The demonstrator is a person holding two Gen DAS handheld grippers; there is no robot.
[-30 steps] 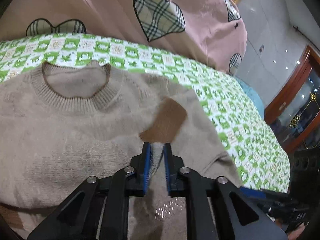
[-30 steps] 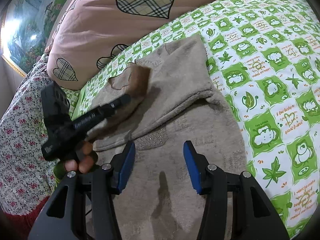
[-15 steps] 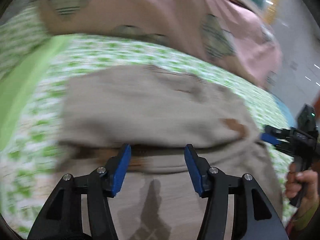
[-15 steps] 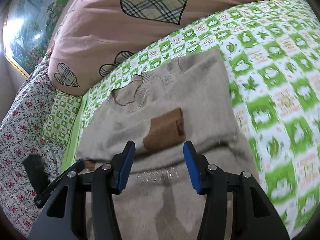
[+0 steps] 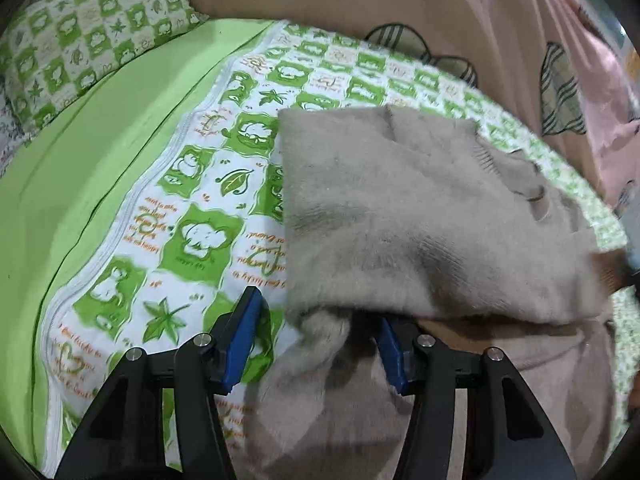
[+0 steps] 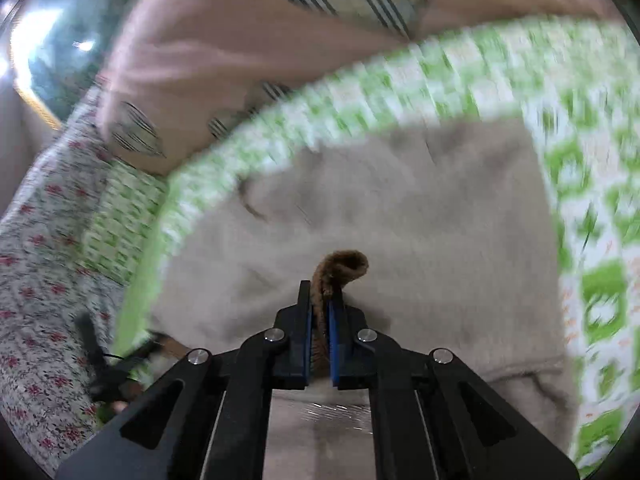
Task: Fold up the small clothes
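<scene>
Folding the sleeves of the fuzzy beige knit sweater (image 5: 420, 220) on the green-checked bedsheet (image 5: 192, 184); right gripper (image 6: 320, 312) pinches the brown ribbed cuff (image 6: 340, 266), left gripper (image 5: 316, 332) gapes wide around a bunched edge (probably needs clamping next).

A bed (image 5: 100, 160) wears a green-and-white checked sheet (image 5: 192, 236); a pink heart-patterned quilt (image 5: 460, 8) lies far, a matching checked pillow (image 5: 80, 40) far left, floral fabric (image 6: 36, 240) left.

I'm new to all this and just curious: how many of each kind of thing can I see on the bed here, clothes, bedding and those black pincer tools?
Beige sweaters: 1
Pink heart-patterned quilts: 1
Green checked pillows: 1
Green patterned sheets: 1
Pincer tools: 2, left gripper, right gripper
Total: 6
</scene>
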